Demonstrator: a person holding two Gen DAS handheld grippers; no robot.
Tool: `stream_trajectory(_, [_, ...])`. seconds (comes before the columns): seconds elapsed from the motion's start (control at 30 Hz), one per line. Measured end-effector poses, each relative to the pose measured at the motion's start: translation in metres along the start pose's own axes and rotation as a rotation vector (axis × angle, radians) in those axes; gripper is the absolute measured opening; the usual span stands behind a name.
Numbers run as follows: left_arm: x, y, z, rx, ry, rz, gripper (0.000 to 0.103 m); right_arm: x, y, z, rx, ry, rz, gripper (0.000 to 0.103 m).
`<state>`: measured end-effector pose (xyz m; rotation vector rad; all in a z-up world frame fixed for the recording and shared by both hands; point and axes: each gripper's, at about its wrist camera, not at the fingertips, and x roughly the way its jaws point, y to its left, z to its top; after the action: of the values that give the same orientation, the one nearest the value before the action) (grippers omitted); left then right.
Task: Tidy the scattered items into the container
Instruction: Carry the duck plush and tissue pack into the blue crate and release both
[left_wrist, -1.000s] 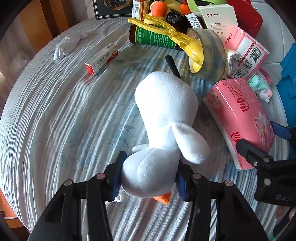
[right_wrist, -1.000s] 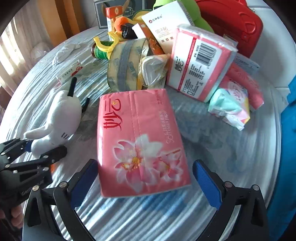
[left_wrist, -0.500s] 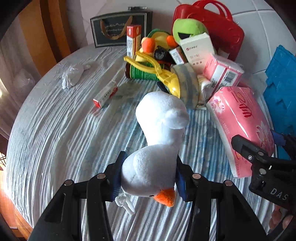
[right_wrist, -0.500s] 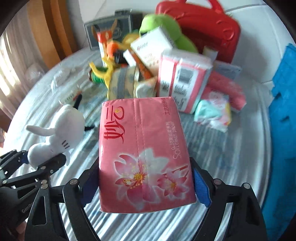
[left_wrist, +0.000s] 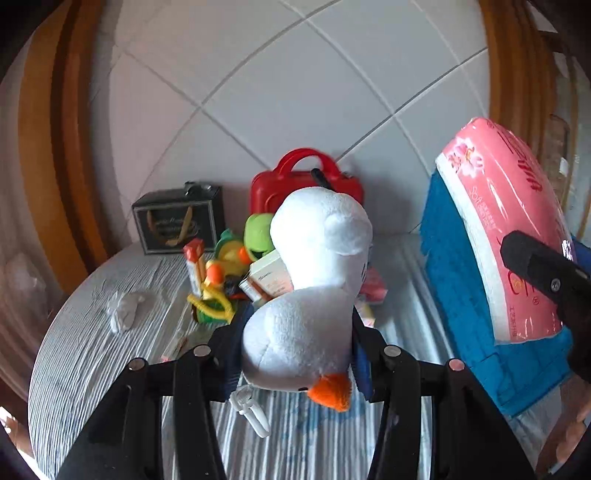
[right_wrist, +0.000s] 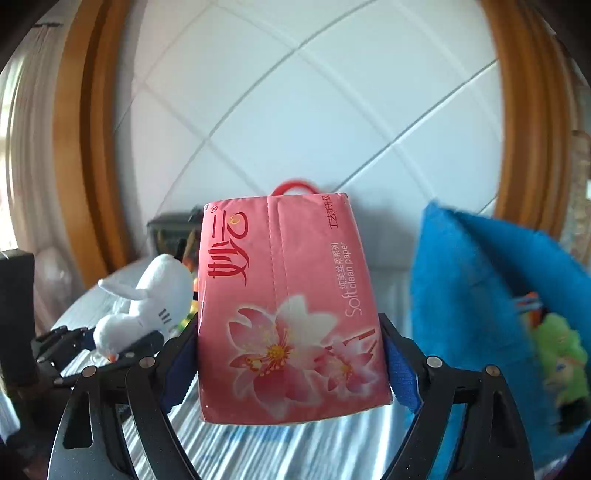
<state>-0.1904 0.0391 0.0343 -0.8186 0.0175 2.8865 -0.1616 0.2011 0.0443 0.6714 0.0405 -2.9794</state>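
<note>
My left gripper (left_wrist: 295, 358) is shut on a white plush bird (left_wrist: 310, 288) with an orange beak, held well above the striped tablecloth (left_wrist: 92, 350). My right gripper (right_wrist: 291, 365) is shut on a pink tissue pack (right_wrist: 284, 302) printed with flowers, also lifted clear of the table. The blue woven container (right_wrist: 469, 295) stands at the right, with a green toy (right_wrist: 557, 350) inside it. In the left wrist view the tissue pack (left_wrist: 509, 229) hangs in front of the container (left_wrist: 454, 280). The plush bird (right_wrist: 151, 299) shows at the left in the right wrist view.
A pile of scattered items (left_wrist: 229, 273) lies at the back of the table: a green toy, small boxes, a yellow clip. Behind it stand a red case (left_wrist: 306, 184) and a dark gift bag (left_wrist: 177, 221). A crumpled white glove (left_wrist: 125, 314) lies left. A tiled wall rises behind.
The right gripper closed on the tissue pack and lifted it off the table. The left gripper rose with the plush bird. Both views tilted up toward the wall.
</note>
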Motion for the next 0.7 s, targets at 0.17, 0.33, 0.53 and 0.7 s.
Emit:
stream_trajectory(0.17, [-0.018,-0.072,0.034,0.067,-0.082,-0.097,0.047,-0.048,-0.055,0.028,0.029,-0.098,-0.139,0.087])
stream_trajectory(0.33, [-0.028,-0.157,0.066,0.101,-0.142,-0.174,0.048,-0.081,-0.141,0.047,0.058,-0.152,-0.257,0.087])
stream_trajectory(0.53, [-0.007,-0.275,0.117,0.119,-0.023,-0.356,0.047,-0.079,-0.256,0.076,0.041,-0.127,-0.342,0.087])
stream_trajectory(0.7, [0.067,-0.351,0.145,0.110,0.192,-0.331,0.047,-0.019,-0.344,0.088,0.028,0.052,-0.387,0.087])
